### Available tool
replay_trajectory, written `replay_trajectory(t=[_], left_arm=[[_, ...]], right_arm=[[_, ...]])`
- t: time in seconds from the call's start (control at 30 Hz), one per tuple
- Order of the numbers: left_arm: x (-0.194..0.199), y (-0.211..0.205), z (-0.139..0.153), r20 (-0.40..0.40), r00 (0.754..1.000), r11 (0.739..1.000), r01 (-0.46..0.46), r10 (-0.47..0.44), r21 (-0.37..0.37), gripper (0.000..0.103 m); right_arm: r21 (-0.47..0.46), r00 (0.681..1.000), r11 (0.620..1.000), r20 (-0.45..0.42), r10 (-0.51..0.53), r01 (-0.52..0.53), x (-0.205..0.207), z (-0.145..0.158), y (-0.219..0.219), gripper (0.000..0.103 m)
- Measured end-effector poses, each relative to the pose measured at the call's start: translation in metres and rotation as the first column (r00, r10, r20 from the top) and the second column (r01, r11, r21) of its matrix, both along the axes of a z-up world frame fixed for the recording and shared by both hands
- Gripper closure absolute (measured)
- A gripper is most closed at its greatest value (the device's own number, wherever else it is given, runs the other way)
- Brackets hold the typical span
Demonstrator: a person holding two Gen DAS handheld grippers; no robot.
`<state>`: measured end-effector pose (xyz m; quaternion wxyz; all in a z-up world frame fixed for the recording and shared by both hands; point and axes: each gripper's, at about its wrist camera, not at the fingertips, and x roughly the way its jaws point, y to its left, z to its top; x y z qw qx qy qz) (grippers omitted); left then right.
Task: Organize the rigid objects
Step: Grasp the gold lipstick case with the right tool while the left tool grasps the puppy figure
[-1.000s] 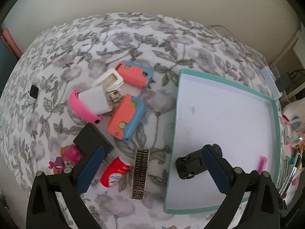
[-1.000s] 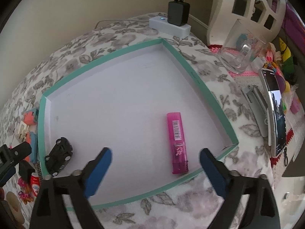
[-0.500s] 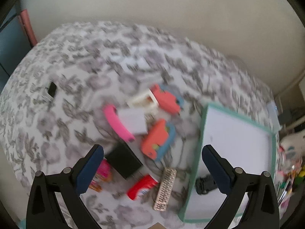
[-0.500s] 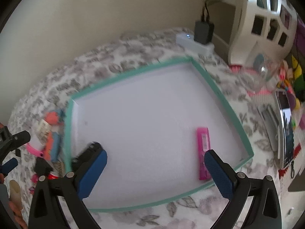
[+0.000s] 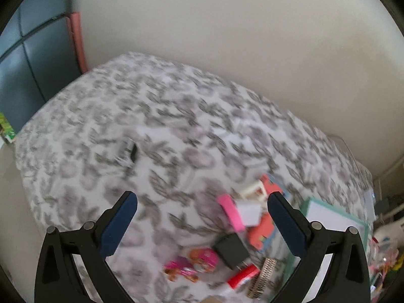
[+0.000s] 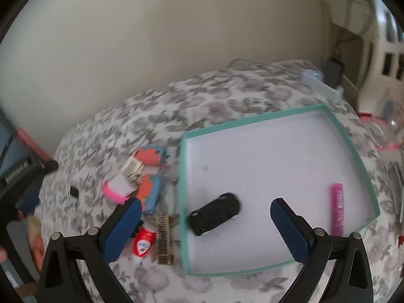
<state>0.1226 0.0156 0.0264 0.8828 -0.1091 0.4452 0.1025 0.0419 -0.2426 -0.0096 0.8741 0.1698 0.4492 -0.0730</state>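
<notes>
Teal-rimmed, with a white floor, the shallow tray (image 6: 349, 146) lies on a grey floral-print cloth (image 6: 227, 96) that covers the table. Inside it, a black toy car (image 6: 214, 213) sits close to the left wall, and a pink marker (image 6: 337, 208) lies well apart from it along the right wall.

Just outside the tray's left wall is a loose cluster of small things: a gold patterned bar (image 6: 163, 240), a red-and-white tube (image 6: 143, 242) beside it, two coral-and-blue toys (image 6: 150, 157), a white block (image 6: 121, 185) resting on a pink curved band (image 6: 112, 195), and a cream frame-shaped piece (image 6: 131, 169).

The left wrist view, blurred, shows the same cluster low at the right, with a black plug adapter (image 5: 231, 251) and a pink doll figure (image 5: 194, 263) nearest the camera; only a corner of the tray (image 5: 335, 214) appears there.

The right hand-held gripper (image 6: 203, 214) hangs above the tray's near left part, its blue-padded jaws spread wide and empty. The left hand-held gripper (image 5: 202, 207) hangs over bare cloth left of the cluster, likewise spread wide and gripping nothing.
</notes>
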Motion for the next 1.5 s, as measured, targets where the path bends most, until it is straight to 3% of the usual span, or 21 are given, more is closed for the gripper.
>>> replay_trajectory(t=[0.17,0.37,0.5,0.73,0.83,1.3,1.43,1.5], left_arm=[[-0.007,0.023,0.007,0.019,0.999,0.999,-0.038,0.038,0.009,0.0],[-0.009,0.035,-0.013,-0.064,0.997,0.999,-0.047,0.046,-0.016,0.0],[-0.008,0.031,-0.039,-0.174,0.985,0.998,-0.016,0.006,-0.054,0.0],[-0.007,0.015,-0.085,-0.358,0.931,0.994,0.033,-0.067,-0.102,0.0],[-0.008,0.01,-0.092,-0.386,0.919,0.993,0.045,-0.084,-0.108,0.0],[-0.009,-0.015,-0.126,-0.478,0.863,0.986,0.153,-0.163,-0.06,0.002],[-0.006,-0.026,-0.139,-0.505,0.845,0.983,0.175,-0.176,-0.049,0.021],[-0.005,-0.032,-0.148,-0.52,0.834,0.982,0.181,-0.184,-0.058,0.023]], right_arm=[[-0.053,0.995,0.995,-0.039,0.088,-0.09,0.013,-0.003,0.037,0.0],[-0.041,0.98,0.984,-0.1,0.171,-0.176,0.021,-0.019,0.064,0.003],[-0.03,0.965,0.975,-0.154,0.213,-0.22,0.024,-0.033,0.074,0.016],[0.024,0.945,0.973,-0.233,0.228,-0.229,0.027,-0.056,0.074,0.042],[0.022,0.939,0.971,-0.251,0.237,-0.239,0.027,-0.061,0.076,0.056],[0.005,0.9,0.955,-0.332,0.283,-0.298,0.03,-0.081,0.091,0.077],[-0.004,0.891,0.952,-0.354,0.284,-0.305,0.033,-0.087,0.093,0.078],[0.003,0.89,0.952,-0.354,0.288,-0.307,0.035,-0.089,0.093,0.078]])
